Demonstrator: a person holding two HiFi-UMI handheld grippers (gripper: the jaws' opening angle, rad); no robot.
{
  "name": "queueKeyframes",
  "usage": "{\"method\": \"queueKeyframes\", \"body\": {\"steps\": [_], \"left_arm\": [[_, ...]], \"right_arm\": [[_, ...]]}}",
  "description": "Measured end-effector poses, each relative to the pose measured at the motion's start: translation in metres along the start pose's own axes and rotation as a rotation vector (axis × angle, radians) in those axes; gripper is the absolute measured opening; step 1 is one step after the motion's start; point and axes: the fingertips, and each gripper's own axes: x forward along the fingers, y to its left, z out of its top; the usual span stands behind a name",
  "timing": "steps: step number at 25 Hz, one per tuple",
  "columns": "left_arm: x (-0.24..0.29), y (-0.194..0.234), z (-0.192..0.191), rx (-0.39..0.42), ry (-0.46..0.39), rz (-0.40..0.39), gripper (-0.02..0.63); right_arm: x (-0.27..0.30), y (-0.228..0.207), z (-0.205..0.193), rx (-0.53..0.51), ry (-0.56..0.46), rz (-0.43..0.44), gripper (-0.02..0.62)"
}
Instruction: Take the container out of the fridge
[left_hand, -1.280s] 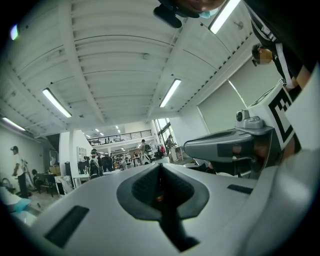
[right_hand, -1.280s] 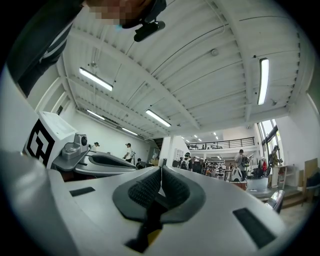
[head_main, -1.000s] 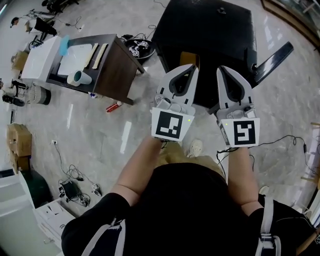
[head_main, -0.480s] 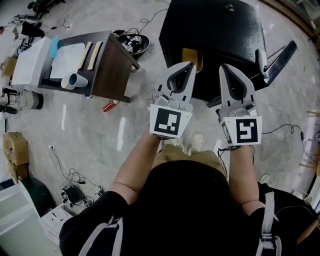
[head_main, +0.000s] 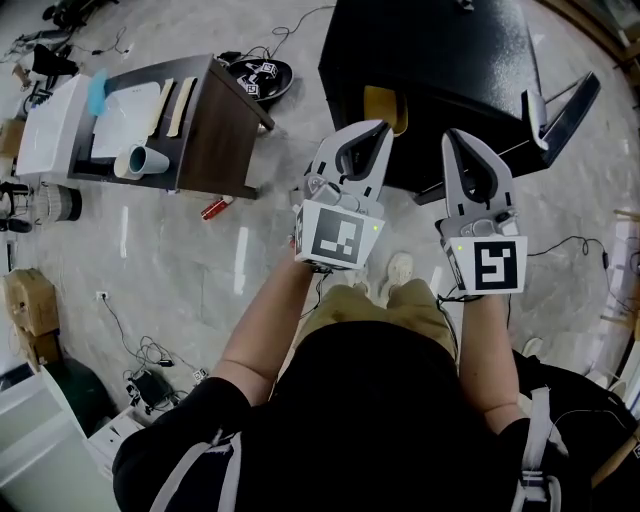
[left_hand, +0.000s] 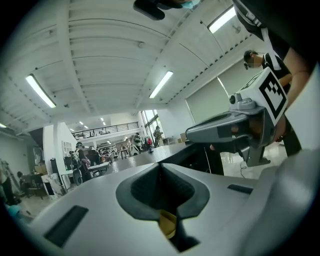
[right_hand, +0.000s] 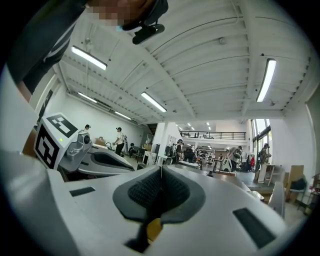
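A small black fridge stands on the floor straight ahead, seen from above, with its door swung out at the right. A tan patch shows on its near side; I cannot tell what it is. No container shows in any view. My left gripper and right gripper are held side by side above the fridge's near edge, both shut with nothing between the jaws. The gripper views point up at the ceiling: the left gripper sees the right one beside it, and the right gripper holds nothing.
A dark wooden table stands to the left with a white board, a pale cup and a white box on it. A red object lies on the floor beside it. A black round item and cables lie nearby.
The fridge and the table have slid slightly in the head view as the person shifted. Both grippers keep their pose and stay shut.
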Motion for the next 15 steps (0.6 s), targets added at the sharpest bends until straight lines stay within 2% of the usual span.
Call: {"method": "queueKeyframes", "body": {"steps": [4, 9, 14, 15], "left_arm": [[0.018, -0.012, -0.020, 0.034, 0.095, -0.060, 0.025], [0.044, -0.036, -0.057, 0.220, 0.237, -0.132, 0.026], [0.065, -0.056, -0.097, 0.326, 0.383, -0.244, 0.029], [0.068, -0.059, -0.105, 0.338, 0.407, -0.265, 0.051]], "right_arm": [[0.004, -0.008, -0.004, 0.050, -0.025, -0.002, 0.035], [-0.002, -0.031, -0.017, 0.059, -0.010, 0.006, 0.035], [-0.001, -0.043, -0.029, 0.084, -0.006, 0.022, 0.035], [-0.001, -0.044, -0.031, 0.083, -0.004, 0.028, 0.035]]}}
